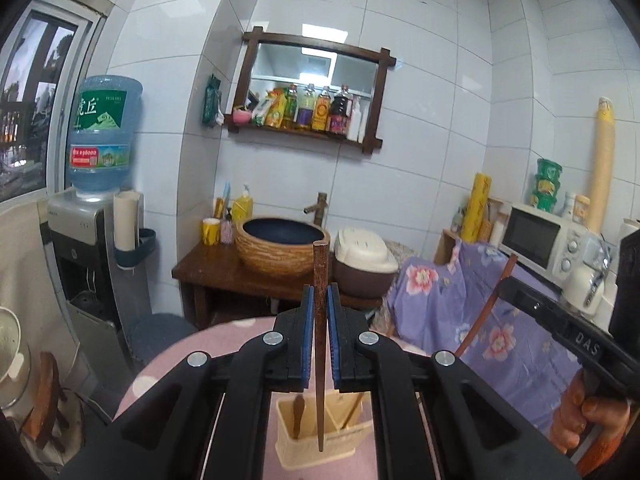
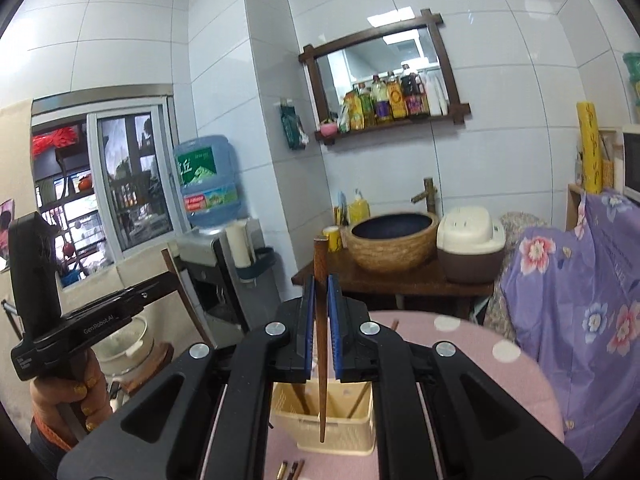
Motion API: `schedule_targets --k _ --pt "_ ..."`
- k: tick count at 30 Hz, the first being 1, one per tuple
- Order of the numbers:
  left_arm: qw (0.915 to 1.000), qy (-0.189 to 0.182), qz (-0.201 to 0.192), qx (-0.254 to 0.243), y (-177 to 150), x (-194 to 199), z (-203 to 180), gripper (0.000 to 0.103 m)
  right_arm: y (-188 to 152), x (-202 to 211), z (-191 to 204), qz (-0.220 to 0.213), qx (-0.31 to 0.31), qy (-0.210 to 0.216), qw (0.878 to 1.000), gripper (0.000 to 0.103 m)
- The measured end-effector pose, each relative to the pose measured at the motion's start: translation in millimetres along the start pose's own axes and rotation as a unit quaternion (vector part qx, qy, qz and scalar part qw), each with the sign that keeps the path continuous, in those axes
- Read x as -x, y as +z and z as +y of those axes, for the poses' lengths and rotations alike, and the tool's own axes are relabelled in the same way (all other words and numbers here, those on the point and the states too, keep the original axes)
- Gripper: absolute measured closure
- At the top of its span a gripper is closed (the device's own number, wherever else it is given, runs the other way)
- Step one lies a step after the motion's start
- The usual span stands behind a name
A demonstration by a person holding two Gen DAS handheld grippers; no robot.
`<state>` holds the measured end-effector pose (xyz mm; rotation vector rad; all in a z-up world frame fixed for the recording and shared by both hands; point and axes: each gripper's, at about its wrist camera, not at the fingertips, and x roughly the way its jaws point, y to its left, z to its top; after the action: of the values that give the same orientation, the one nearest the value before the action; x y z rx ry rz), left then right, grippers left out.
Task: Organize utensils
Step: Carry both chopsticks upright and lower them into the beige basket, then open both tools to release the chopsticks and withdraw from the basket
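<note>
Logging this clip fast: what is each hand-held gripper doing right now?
Left hand-held gripper: closed on a brown chopstick, above the utensil holder.
Right hand-held gripper: closed on another brown chopstick.

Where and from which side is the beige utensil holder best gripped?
Likely the utensil holder by its near wall at the rim, coming from above. It stands upright and open-topped, and the thin wall suits a pinch with one side inside and one outside.

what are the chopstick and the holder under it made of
The chopstick in the left gripper looks like dark wood: matte brown, faintly mottled. The holder looks like cream plastic, with a moulded lattice along its base.
</note>
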<state>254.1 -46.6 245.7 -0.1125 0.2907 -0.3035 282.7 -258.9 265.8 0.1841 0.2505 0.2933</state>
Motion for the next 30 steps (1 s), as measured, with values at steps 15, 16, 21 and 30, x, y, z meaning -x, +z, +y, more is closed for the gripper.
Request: schedule_targets --k 15,16,21,30 --pt "0.9975 0.035 0.062 0.007 -78.0 -72.8 14.1 0.095 -81.8 -77.2 -21.0 0.053 -0.011 -0.036 0.998 0.095" --pt "0.9971 0.036 0.067 0.006 -82.5 -75.5 15.3 0.095 -87.0 -80.9 -23.6 0.06 -0.015 -0.035 0.998 0.095" --pt "0.9946 0.039 0.095 0.015 -104.5 -89.2 23.9 0.095 -102.7 -93.9 -34.1 0.079 -0.034 -0.038 0.996 0.095" --pt "0.9945 0.031 0.099 0.018 -114.1 -88.7 25.8 0.098 -118.6 -95.7 -45.5 0.082 -0.058 -0.036 0.994 0.099"
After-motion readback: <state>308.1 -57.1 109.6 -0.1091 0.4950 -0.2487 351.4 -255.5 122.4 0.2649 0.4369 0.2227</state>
